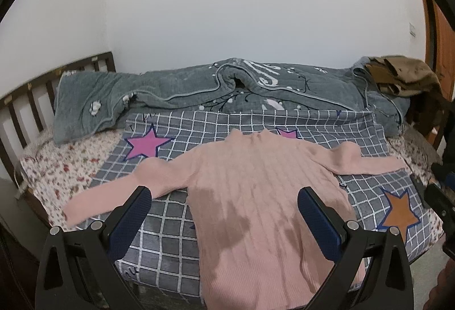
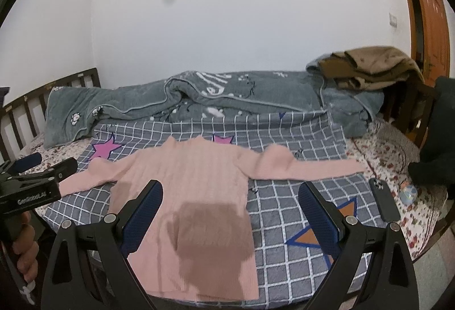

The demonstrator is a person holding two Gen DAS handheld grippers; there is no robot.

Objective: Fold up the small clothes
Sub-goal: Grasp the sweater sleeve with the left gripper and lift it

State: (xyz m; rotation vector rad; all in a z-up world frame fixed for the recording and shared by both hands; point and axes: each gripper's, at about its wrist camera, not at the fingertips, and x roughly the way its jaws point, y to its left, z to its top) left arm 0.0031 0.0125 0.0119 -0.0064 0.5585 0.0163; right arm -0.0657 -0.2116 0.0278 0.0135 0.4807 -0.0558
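Observation:
A small pink ribbed sweater lies flat on a grey checked blanket, both sleeves spread out, hem toward me. A darker shadow patch covers its lower body. My left gripper is open and empty, hovering above the sweater's lower left part. In the right wrist view the sweater lies spread the same way, and my right gripper is open and empty above its lower right edge. The left gripper also shows there at the left edge, near the left sleeve.
A rumpled grey quilt lies along the wall. Brown clothes are piled at the back right. A dark phone and a small ball lie on the floral sheet. A wooden bed rail stands left, a door right.

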